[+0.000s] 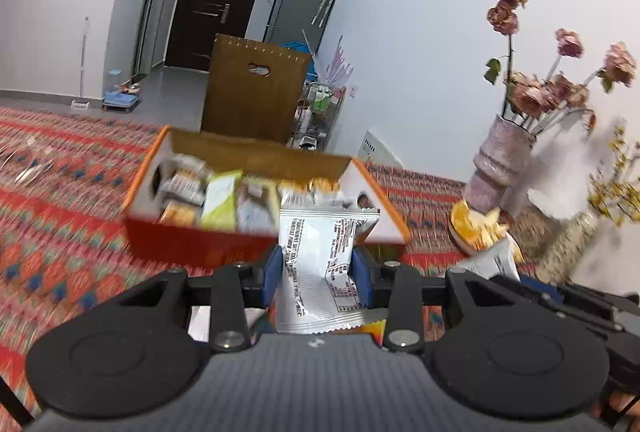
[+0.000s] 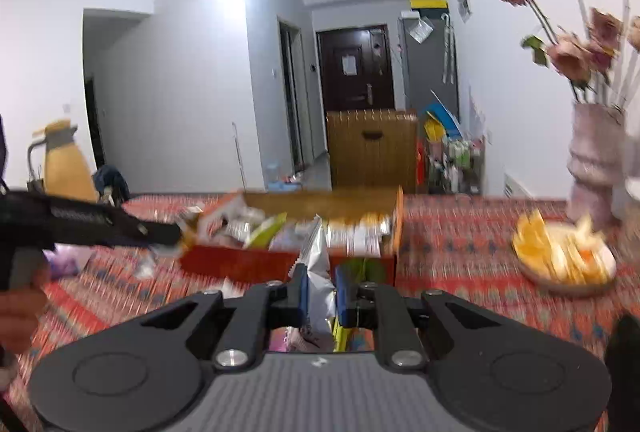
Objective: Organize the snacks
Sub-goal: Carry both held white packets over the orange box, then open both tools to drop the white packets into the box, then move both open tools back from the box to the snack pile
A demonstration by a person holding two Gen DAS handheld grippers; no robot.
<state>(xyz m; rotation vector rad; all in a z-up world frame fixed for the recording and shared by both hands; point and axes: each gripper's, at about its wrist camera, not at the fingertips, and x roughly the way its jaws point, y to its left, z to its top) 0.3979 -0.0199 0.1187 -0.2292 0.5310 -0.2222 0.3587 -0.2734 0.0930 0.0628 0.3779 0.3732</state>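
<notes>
An orange cardboard box full of snack packets stands on the patterned tablecloth; it also shows in the right wrist view. My left gripper is shut on a silver snack packet with black print, held upright just before the box's near wall. My right gripper is shut on a white snack packet held edge-on before the box. The left gripper reaches in from the left in the right wrist view. The right gripper shows at the right in the left wrist view.
A plate of orange slices sits right of the box. A pink vase of dried roses stands at the far right. Loose wrappers lie left of the box. A yellow jug stands at the far left.
</notes>
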